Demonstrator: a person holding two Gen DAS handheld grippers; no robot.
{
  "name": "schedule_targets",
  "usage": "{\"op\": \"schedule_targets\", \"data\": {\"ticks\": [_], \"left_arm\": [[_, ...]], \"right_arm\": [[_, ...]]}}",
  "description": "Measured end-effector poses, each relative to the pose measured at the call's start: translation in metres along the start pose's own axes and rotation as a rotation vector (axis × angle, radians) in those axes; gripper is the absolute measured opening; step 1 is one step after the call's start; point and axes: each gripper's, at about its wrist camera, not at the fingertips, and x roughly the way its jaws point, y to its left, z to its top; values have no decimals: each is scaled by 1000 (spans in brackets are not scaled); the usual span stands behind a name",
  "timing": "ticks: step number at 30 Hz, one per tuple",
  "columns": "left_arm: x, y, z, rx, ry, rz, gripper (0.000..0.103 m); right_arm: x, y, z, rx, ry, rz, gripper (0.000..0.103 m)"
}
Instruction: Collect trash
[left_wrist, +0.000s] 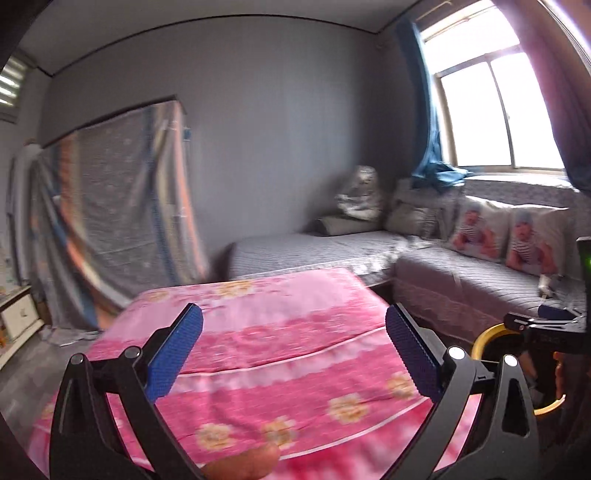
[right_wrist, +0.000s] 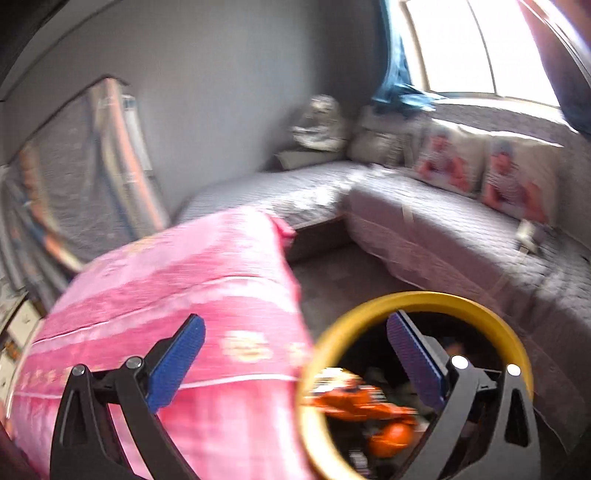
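A trash bin with a yellow rim (right_wrist: 417, 301) stands on the floor right of the pink-covered table (right_wrist: 184, 288). It holds orange wrappers and other trash (right_wrist: 365, 402). My right gripper (right_wrist: 295, 354) is open and empty, its right finger over the bin's mouth. My left gripper (left_wrist: 293, 347) is open and empty above the pink floral cloth (left_wrist: 258, 350). The bin's rim (left_wrist: 487, 338) and the right gripper show at the right edge of the left wrist view. A small pale scrap (right_wrist: 526, 234) lies on the sofa seat; it also shows in the left wrist view (left_wrist: 546, 284).
A grey L-shaped sofa (left_wrist: 461, 291) runs along the wall and window, with printed cushions (left_wrist: 480, 230) and a plastic bag (left_wrist: 360, 197). A wrapped mattress (left_wrist: 118, 218) leans on the left wall. A low white cabinet (left_wrist: 18, 317) is at the far left.
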Motion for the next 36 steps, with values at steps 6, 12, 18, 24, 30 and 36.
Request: {"op": "schedule_targets", "data": {"ticks": [6,12,18,24,30,36], "left_arm": [[-42,67,-1,-61,10,178,95],[-80,95,4,-126,-19,291,95],[-90,91,-6,-184,13,252,95],[-90,85,-15,-237,16,220,95],[-89,80,-24,-249,26,204,95],[-90,77,-28,-240,27,203,95]], "right_arm": [[-33,89,2,-112,-79,171,96],[-68,137,-4,-189,-169,188,96],[-87,142,-18,-165,-216,135,96],[-92,134,-19,-142,-243,91,96],[-88,134,-25,-147,-236,85,96],[-82,138,-30,-158,-214,86,96]]}}
